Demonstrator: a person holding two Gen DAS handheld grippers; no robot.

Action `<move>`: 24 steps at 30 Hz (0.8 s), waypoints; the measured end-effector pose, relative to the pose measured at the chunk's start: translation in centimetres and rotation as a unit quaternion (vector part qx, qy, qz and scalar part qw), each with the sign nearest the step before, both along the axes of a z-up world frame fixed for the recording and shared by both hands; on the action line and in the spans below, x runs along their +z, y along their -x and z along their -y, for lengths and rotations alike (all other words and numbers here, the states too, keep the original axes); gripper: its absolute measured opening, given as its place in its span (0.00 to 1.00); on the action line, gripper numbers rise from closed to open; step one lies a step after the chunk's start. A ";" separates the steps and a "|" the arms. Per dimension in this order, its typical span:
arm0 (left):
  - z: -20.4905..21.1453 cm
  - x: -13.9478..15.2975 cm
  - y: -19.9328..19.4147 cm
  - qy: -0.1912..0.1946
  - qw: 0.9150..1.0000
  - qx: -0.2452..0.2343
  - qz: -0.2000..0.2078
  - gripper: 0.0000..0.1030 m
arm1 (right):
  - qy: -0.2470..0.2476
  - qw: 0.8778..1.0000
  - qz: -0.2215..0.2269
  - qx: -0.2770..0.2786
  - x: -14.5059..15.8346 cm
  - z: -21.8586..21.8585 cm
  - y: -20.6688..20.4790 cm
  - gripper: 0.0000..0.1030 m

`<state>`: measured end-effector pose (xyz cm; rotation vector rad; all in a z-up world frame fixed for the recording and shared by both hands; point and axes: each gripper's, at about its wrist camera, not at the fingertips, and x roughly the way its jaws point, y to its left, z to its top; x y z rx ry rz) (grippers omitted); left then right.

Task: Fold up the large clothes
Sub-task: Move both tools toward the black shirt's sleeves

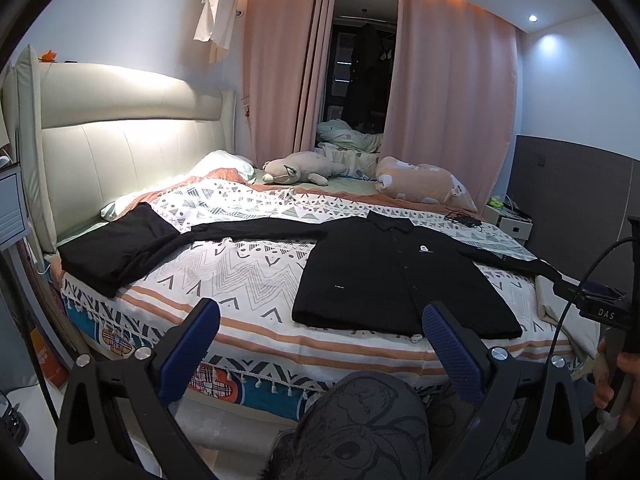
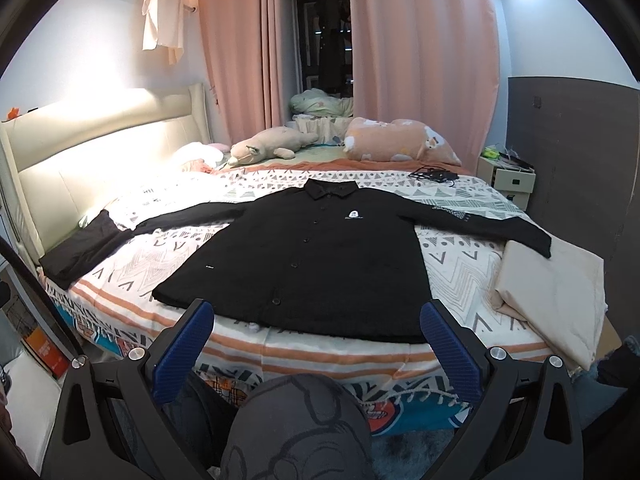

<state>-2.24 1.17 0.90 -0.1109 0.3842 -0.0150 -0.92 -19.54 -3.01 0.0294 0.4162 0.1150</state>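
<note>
A large black button-up shirt [image 2: 304,256] lies flat, front up, on the patterned bedspread [image 2: 452,260], collar toward the far side and both sleeves spread out sideways. It also shows in the left wrist view [image 1: 400,276]. My left gripper [image 1: 320,320] is open and empty, held short of the bed's near edge, left of the shirt's hem. My right gripper [image 2: 316,320] is open and empty, just in front of the shirt's hem. The right gripper's body [image 1: 600,308] shows at the right edge of the left wrist view.
A folded black garment [image 1: 116,248] lies at the bed's left by the headboard. A folded beige cloth [image 2: 556,292] lies at the right corner. Plush toys [image 2: 272,146], a pillow [image 2: 400,140] and a cabled device [image 2: 436,176] sit at the far side. My knee [image 2: 296,428] is below the grippers.
</note>
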 end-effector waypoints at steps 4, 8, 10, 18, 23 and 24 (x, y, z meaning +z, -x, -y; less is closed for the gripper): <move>-0.4 -0.1 -2.2 -0.001 1.000 0.008 -0.002 1.00 | 0.002 1.000 -0.003 0.003 0.2 -0.3 -2.5 1.00; -0.9 -0.2 -4.6 0.007 1.000 0.013 -0.006 1.00 | 0.000 1.000 -0.007 0.005 0.3 -0.3 -5.1 1.00; -1.2 -0.3 -6.0 0.008 1.000 0.016 -0.009 1.00 | -0.001 1.000 -0.010 0.003 0.4 -0.2 -6.6 1.00; -2.4 -0.5 -11.7 0.019 0.999 0.030 -0.034 1.00 | -0.003 1.000 -0.021 -0.007 0.8 -0.5 -12.5 1.00; -3.4 -0.5 -15.0 0.024 0.998 0.041 -0.047 1.00 | -0.005 1.000 -0.030 -0.008 0.9 -1.3 -16.0 1.00; -3.6 -0.5 -15.8 0.025 0.998 0.042 -0.050 1.00 | -0.005 0.999 -0.032 -0.007 0.9 -1.4 -16.8 1.00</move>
